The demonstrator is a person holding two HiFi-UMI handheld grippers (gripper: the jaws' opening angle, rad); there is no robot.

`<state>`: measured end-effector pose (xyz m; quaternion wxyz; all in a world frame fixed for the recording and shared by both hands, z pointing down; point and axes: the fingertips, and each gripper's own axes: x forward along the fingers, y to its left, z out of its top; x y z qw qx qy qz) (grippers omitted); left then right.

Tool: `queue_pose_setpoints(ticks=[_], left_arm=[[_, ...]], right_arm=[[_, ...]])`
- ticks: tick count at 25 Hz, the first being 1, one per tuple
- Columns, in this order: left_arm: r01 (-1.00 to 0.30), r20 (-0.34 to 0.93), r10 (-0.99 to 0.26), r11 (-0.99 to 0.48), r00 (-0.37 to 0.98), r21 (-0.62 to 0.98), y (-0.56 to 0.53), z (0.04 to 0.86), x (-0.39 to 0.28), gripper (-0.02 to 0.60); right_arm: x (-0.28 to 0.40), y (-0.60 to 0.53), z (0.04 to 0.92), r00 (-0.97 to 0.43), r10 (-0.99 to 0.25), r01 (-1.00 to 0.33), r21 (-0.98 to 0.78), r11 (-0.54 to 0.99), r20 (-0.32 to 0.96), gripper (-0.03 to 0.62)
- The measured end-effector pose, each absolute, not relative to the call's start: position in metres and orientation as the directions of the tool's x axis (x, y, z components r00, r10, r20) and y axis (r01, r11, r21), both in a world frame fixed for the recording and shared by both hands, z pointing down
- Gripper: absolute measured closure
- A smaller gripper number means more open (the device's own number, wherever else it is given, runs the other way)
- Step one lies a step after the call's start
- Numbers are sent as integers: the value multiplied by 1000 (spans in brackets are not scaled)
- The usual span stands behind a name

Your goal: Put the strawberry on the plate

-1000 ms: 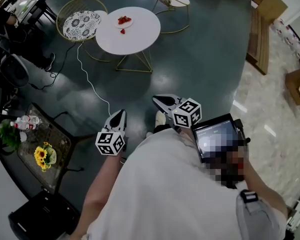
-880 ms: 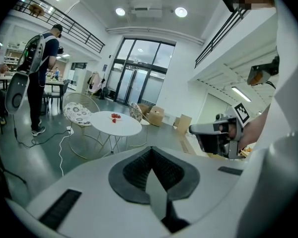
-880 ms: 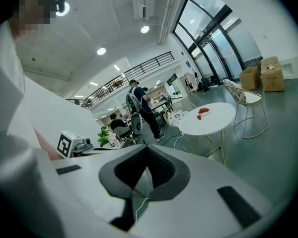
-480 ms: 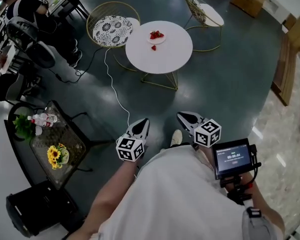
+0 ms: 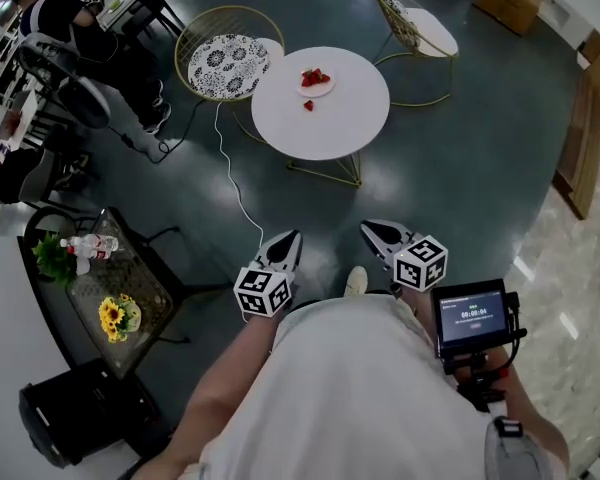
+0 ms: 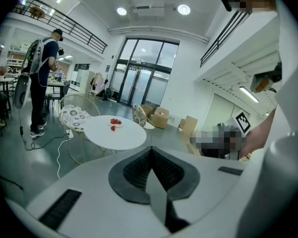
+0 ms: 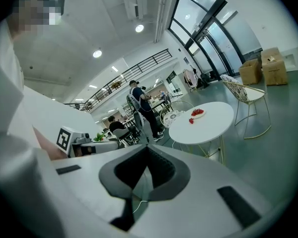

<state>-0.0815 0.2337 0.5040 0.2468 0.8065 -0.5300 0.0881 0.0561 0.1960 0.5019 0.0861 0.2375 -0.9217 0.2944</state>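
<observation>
Jaws of our left gripper (image 5: pixel 288 244) and right gripper (image 5: pixel 373 231) were closed on nothing. At twelve o'clock, well apart from us, the small red strawberry (image 5: pixel 308 105) lay on the round white table (image 5: pixel 330 133), at seven o'clock of the small white plate (image 5: pixel 327 88). We judged the task not yet begun.

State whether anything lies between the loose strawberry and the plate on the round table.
Nothing visible does. The loose strawberry lies on bare table close beside the plate, which already holds strawberries.
</observation>
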Motion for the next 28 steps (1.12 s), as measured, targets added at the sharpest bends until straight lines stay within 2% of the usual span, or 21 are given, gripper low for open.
queue_pose_setpoints(ticks=[10, 15, 28], left_arm=[[-918, 417, -827, -273, 377, 288, 223, 502, -95, 575], [-917, 441, -815, -262, 376, 300, 168, 512, -96, 575], [-869, 410, -771, -378, 487, 319, 78, 516, -107, 575]], right_arm=[[60, 186, 510, -882, -368, -471, -545, 693, 294, 588], [52, 124, 509, -892, -354, -452, -562, 692, 281, 588], [37, 58, 507, -844, -434, -536, -532, 655, 315, 588]])
